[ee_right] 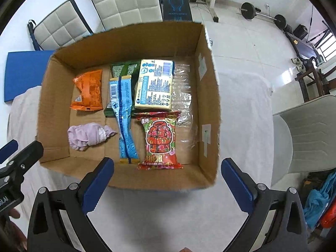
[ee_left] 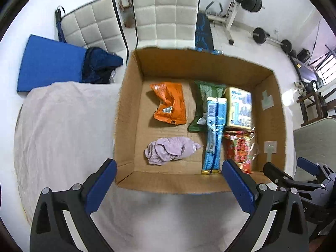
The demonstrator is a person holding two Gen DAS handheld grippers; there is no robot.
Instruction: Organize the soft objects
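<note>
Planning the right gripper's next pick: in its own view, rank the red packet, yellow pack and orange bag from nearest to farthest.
From the right hand-held gripper:
1. Red packet, box's near edge, just ahead.
2. Yellow pack, behind the red packet.
3. Orange bag, far left.

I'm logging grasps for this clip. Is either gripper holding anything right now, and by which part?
Nothing is held. The left gripper and right gripper are both open and empty, hovering near the cardboard box.

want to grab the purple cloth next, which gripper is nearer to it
Left. The left gripper hangs open at the box's near edge, just short of the purple cloth. The right gripper is also open, farther right, by the red packet.
</note>
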